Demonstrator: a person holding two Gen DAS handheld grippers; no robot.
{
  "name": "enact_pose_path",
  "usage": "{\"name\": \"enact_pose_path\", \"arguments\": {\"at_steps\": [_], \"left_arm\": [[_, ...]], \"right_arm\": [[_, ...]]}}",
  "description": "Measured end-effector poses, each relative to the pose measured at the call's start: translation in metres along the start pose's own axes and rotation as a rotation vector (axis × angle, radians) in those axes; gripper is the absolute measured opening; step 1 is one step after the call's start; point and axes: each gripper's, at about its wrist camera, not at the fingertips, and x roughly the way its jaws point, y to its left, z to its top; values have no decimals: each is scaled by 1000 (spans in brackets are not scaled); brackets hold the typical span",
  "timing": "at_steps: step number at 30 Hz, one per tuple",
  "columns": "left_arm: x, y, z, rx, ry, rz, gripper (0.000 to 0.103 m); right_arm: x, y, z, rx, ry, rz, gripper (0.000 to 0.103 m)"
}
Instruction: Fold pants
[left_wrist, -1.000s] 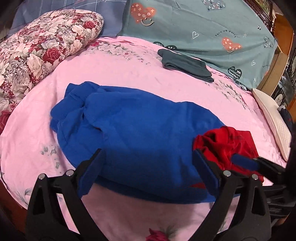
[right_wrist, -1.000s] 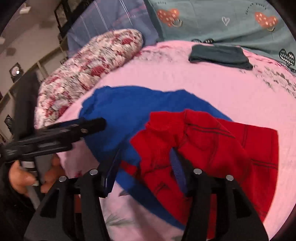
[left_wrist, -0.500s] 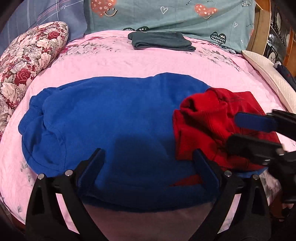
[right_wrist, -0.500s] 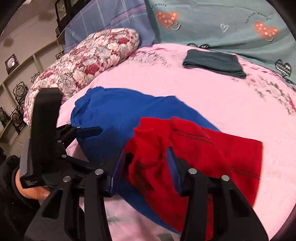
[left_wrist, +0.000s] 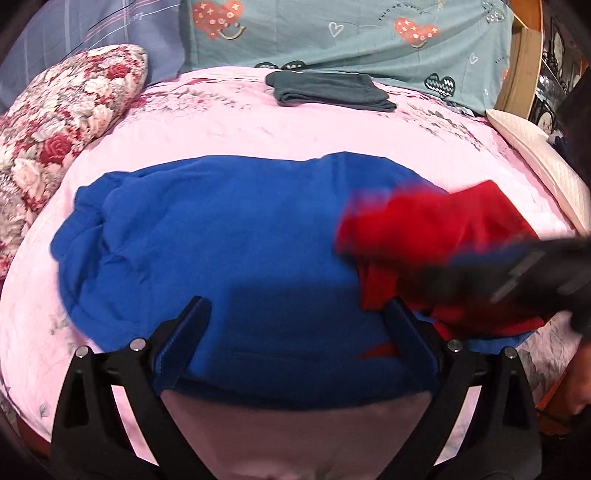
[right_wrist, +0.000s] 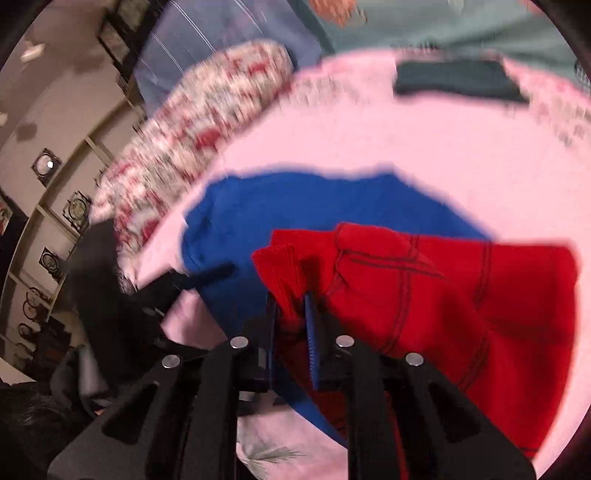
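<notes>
- A bedroom in a home.
- A bed under a pink floral sheet (left_wrist: 229, 122) fills both views.
- A rose-print pillow (left_wrist: 62, 118) lies at its left.
- A teal heart-print quilt (left_wrist: 351, 40) lies along the far side.
- Framed pictures (right_wrist: 46, 166) hang on the wall.

pants (left_wrist: 221, 243) mid-bed (left_wrist: 229, 122), waist end (left_wrist: 443, 229) on right; folded garment (left_wrist: 328, 90) behind; pillow (left_wrist: 62, 118) far left; left gripper (left_wrist: 295, 325) over near edge.
</notes>
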Motion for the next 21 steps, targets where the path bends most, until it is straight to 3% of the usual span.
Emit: {"name": "enact_pose_path", "arguments": {"at_steps": [3,6,9,11,13,14,15,16,18,21], "left_arm": [[-13,10,-2,-18,-17,10,98],[-30,20,7,-58,-72,6,98],[-45,19,23,-106,-146,-68,98],[-44,4,34,-74,-149,-110,98],[-34,-16,38,-4,-135,-90,98],[-24,-23,37,25,-108,-75,98],[-15,-26,35,39,-69,-67,98],[-4,-28,31,41,-26,-64,98],[8,-28,25,35,17,-68,99],[9,-25,21,25,14,-60,101]], "right_arm": [[2,-9,-4,40,-5,55,19],[-16,0,-7,-14,-45,18,30],[-45,7,-18,-54,-110,12,37],[-74,8,-27,-62,-170,3,42],[-98,2,-36,-47,-230,-33,51],[-113,-5,-42,-24,-267,-78,61],[-125,-16,-48,12,-295,-148,79],[-134,-26,-54,48,-315,-208,85],[-145,-58,-66,153,-344,-288,89],[-131,-90,-68,257,-303,-215,89]]}}
